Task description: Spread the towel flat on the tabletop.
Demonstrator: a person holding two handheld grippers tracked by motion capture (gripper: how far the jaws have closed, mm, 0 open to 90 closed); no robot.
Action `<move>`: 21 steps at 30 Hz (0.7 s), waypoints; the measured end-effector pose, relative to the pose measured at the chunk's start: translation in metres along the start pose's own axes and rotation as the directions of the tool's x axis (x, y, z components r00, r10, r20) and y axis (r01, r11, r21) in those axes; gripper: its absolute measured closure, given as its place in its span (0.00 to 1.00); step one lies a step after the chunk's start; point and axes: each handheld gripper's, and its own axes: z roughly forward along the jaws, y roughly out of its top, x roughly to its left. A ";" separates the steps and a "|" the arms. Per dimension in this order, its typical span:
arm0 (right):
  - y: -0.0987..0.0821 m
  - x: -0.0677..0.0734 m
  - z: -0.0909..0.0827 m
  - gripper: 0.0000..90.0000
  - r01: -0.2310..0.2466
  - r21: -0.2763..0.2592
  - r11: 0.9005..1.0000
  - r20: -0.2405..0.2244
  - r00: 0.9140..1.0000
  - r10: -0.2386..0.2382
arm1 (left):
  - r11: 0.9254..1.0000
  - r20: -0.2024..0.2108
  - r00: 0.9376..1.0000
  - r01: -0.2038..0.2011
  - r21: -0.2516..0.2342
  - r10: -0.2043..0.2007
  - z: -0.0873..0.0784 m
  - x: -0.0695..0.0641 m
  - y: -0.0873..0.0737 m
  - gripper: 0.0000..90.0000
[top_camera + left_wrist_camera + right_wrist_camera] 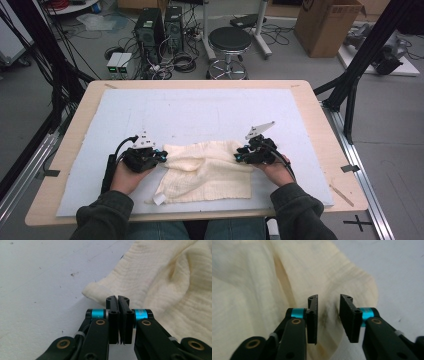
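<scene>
A cream knitted cloth lies rumpled on the pale mat near the table's front edge. My left gripper is at the cloth's upper left corner. In the left gripper view it is shut, its tips over the cloth's rolled hem, and no fabric shows between the pads. My right gripper is at the cloth's upper right corner. In the right gripper view it stands open just above a raised fold of the cloth, with a clear gap between the pads.
The mat covers most of the wooden table. A thin wooden stick lies at the table's front right. Beyond the table stand a black stool, computer towers, cables and a cardboard box. Black frame posts flank the sides.
</scene>
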 end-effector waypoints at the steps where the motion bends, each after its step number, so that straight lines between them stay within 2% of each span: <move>1: 0.002 -0.002 -0.004 0.72 -0.011 -0.022 1.000 -0.012 1.000 0.011 | 1.000 0.001 1.000 -0.004 0.006 0.004 0.000 0.001 0.000 0.97; 2: 0.004 -0.004 -0.009 0.69 -0.030 -0.041 0.999 -0.024 0.999 0.029 | 1.000 0.004 1.000 -0.002 0.003 0.002 0.001 0.001 0.000 0.97; 5: 0.011 -0.013 -0.019 0.68 -0.044 -0.089 0.995 0.002 0.999 0.044 | 1.000 0.001 1.000 -0.005 0.013 0.005 0.001 0.001 0.000 0.97; 7: 0.014 -0.022 -0.022 0.68 -0.090 -0.118 0.989 0.012 0.996 0.092 | 1.000 0.004 1.000 -0.004 0.014 0.004 0.001 0.001 -0.001 0.97; 9: 0.015 -0.030 -0.016 0.68 -0.130 -0.127 0.983 0.013 0.991 0.133 | 1.000 0.007 1.000 -0.006 0.017 0.005 0.002 0.002 -0.001 0.97; 11: 0.015 -0.034 -0.006 0.67 -0.137 -0.087 0.987 0.035 0.989 0.140 | 1.000 0.009 1.000 -0.005 0.021 0.005 0.003 0.002 -0.001 0.97; 12: 0.015 -0.034 0.002 0.66 -0.131 -0.046 0.990 0.059 0.989 0.133 | 1.000 0.008 1.000 -0.005 0.025 0.005 0.003 0.002 -0.001 0.97; 15: 0.017 -0.034 0.016 0.67 -0.106 -0.010 0.994 0.094 0.990 0.107 | 0.999 0.009 1.000 -0.005 0.032 0.005 0.004 0.002 -0.002 0.97; 18: 0.018 -0.032 0.025 0.79 -0.071 0.034 0.997 0.135 0.989 0.065 | 0.999 0.015 1.000 -0.011 0.037 0.010 0.004 0.002 -0.002 0.97; 19: 0.018 -0.032 0.025 0.85 -0.074 0.033 0.997 0.144 0.987 0.069 | 0.999 0.017 1.000 -0.010 0.037 0.009 0.004 0.002 -0.002 0.96; 21: 0.017 -0.032 0.024 0.91 -0.073 0.037 0.997 0.138 0.988 0.067 | 0.999 0.017 1.000 -0.007 0.036 0.006 0.004 0.002 -0.002 0.96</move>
